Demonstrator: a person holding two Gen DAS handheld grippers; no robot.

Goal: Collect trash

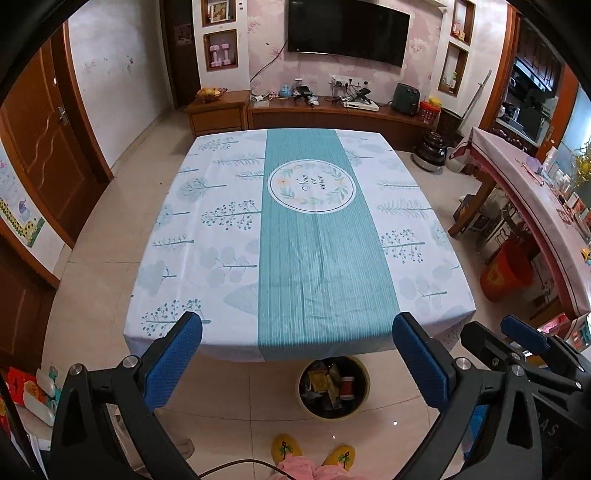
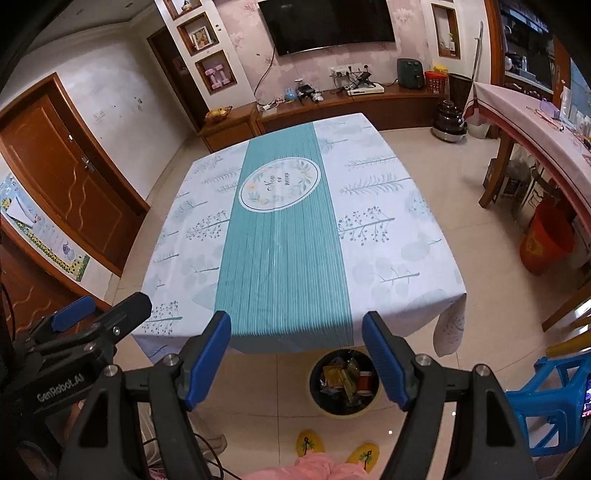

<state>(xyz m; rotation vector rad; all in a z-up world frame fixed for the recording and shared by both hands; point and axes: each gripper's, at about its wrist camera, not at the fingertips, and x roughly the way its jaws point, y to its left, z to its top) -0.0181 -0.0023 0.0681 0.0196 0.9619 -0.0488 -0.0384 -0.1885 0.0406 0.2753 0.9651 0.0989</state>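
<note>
Trash bin (image 1: pixel 334 387): a round, pale-rimmed, dark-lined pail, stood upright on the tiled floor (image 1: pixel 110 288) just beyond the near edge of the tabletop, its far rim partly tucked under the overhang of the cloth. Its mouth is turned straight up; being round, it shows no long axis. Trash (image 1: pixel 328 384) is seen inside: crumpled yellow and green wrappers and a small red-and-white can lying on its side; finer detail cannot be told.

Table (image 1: pixel 221 206): covered by a white tablecloth printed with trees, crossed near edge to far edge by a teal striped band bearing a round wreath emblem at mid-tabletop.

Left gripper (image 1: pixel 295 354): jaws spread wide, blue pads bare, nothing held, raised before the near edge.

Right gripper (image 2: pixel 295 354): jaws likewise parted and empty, poised above the bin.

Surroundings: yellow slippers (image 1: pixel 314 452) and pink trouser legs of a person at the bin's near side; a blue plastic stool (image 2: pixel 543 402) off the near right corner; an orange bucket (image 2: pixel 546 236) under a side table; a wall television (image 1: pixel 349 31) above a low wooden cabinet beyond the far edge.
</note>
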